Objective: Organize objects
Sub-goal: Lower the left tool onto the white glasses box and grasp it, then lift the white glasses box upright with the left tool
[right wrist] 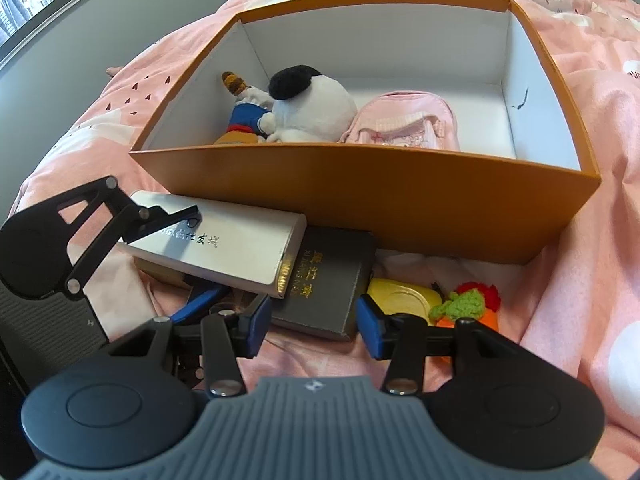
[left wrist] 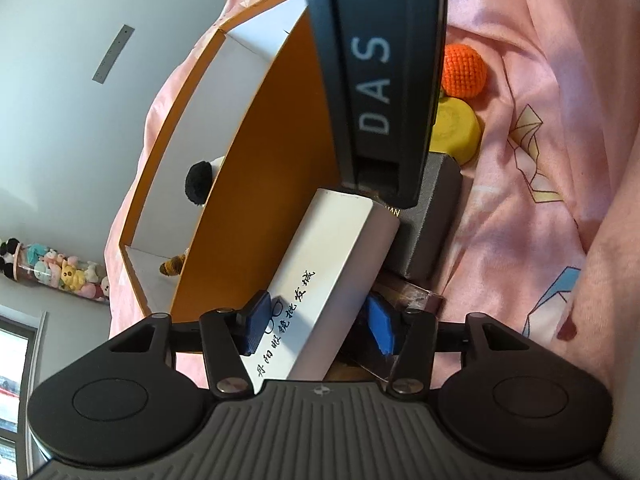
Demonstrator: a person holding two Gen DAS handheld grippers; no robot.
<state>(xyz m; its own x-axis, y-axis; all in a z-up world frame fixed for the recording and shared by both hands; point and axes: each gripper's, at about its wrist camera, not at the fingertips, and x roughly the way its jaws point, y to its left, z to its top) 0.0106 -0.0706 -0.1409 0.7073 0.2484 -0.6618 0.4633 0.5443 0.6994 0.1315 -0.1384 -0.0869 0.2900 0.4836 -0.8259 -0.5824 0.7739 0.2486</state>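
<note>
Orange box [right wrist: 400, 208] on pink bedding [right wrist: 580, 80], loose items in front of it, two grippers over them.

Left wrist view: left gripper [left wrist: 316, 326] straddles the near end of the white case [left wrist: 336, 264]; blue pads [left wrist: 258, 322] lie at its sides, but whether they press on it cannot be told. Beyond lie a grey box [left wrist: 432, 216], a yellow round piece [left wrist: 456, 128] and an orange crochet ball [left wrist: 464, 70]. Right wrist view: right gripper [right wrist: 314, 324] hangs with fingers apart over the near edge of the dark book [right wrist: 324, 280], gripping nothing. The white case [right wrist: 224, 248] rests partly on that book. Inside the box: a panda plush [right wrist: 316, 108], a small doll [right wrist: 244, 120], a pink pouch [right wrist: 404, 124].
</note>
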